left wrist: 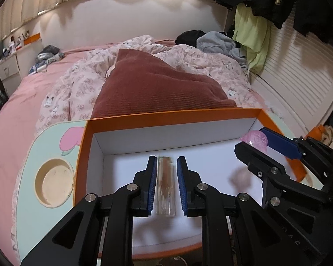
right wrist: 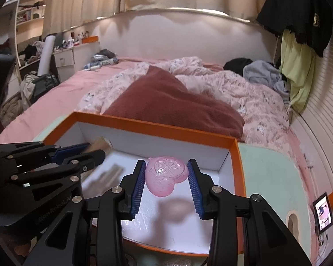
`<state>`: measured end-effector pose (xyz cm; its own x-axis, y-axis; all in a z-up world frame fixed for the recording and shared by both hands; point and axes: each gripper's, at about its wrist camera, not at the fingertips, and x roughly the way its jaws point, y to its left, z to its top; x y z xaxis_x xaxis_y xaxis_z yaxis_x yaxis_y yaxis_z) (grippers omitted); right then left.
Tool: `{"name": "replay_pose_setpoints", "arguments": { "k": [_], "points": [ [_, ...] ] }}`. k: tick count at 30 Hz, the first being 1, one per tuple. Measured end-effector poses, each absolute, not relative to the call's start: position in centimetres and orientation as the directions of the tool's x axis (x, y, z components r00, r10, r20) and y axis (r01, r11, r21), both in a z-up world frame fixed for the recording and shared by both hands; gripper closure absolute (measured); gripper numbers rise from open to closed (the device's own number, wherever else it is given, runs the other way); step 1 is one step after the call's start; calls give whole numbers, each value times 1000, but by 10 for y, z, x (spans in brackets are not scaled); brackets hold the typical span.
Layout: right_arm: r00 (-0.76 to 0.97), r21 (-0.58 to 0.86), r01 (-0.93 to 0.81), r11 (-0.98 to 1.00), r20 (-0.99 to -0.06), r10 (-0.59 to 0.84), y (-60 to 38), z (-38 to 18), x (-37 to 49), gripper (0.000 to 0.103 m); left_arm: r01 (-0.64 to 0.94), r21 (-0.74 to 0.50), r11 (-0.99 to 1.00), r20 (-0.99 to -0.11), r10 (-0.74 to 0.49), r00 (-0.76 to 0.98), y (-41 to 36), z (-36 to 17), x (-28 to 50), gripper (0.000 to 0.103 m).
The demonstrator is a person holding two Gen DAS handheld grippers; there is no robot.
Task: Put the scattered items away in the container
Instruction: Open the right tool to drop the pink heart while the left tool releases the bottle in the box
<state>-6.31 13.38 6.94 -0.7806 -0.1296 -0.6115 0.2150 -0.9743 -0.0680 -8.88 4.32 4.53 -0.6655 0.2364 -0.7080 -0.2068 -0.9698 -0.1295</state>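
Behind everything is a big bed [left wrist: 22, 102] with pink sheets, a flowery quilt and a dark red pillow [left wrist: 157, 84]. Near the foot of the bed sits a pale green lap tray [left wrist: 28, 177] with a round cup hole. On that tray rests the orange box [left wrist: 166, 114], white inside, and it is the place where the loose things go.

Both claws point down into the box, so it looks like they are dropping things off.

The right claw [right wrist: 166, 185] hangs over the right part of the box. It squeezes a pink see-through heart [right wrist: 165, 176] between its blue pads, and the heart's shadow falls on the white floor below, so it is not down yet.

The left claw [left wrist: 166, 185] is over the middle of the box. A clear little bottle [left wrist: 165, 188] lies on the box floor between its pads. The pads stand a tiny bit apart from the bottle, so I think it is let go.
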Motion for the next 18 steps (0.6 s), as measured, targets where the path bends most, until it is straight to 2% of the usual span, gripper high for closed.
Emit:
{"name": "replay_pose_setpoints", "arguments": {
  "k": [1,4,7,9,10,11,15,18],
  "points": [
    [-786,-67,215,-974,-604,-132,134,72,-62,65,-208,-151,-966,-704,253,-664,41,49,-88,72],
    [-802,-41,210,-977,-578,-148,140,83,-58,65,-223,-202,-954,-691,300,-658,34,63,-83,71],
    [-806,25,217,-976,-560,-193,152,100,-48,65,-220,-243,-945,-638,326,-697,19,88,-69,69],
    [-807,70,223,-972,-547,-224,163,116,-41,65,-223,-235,-946,-618,323,-717,12,103,-58,55],
    [-809,92,225,-970,-537,-239,169,123,-36,65,-229,-223,-948,-609,319,-726,10,111,-50,41],
    [-810,113,228,-967,-529,-253,175,131,-31,65,-234,-207,-950,-605,312,-732,8,118,-42,31],
    [-803,164,238,-957,-521,-288,195,151,-5,49,-250,-171,-953,-608,302,-735,2,131,-10,30],
    [-782,139,258,-956,-551,-291,197,143,20,49,-242,-174,-955,-641,296,-708,-3,118,10,30]
  ]
}}
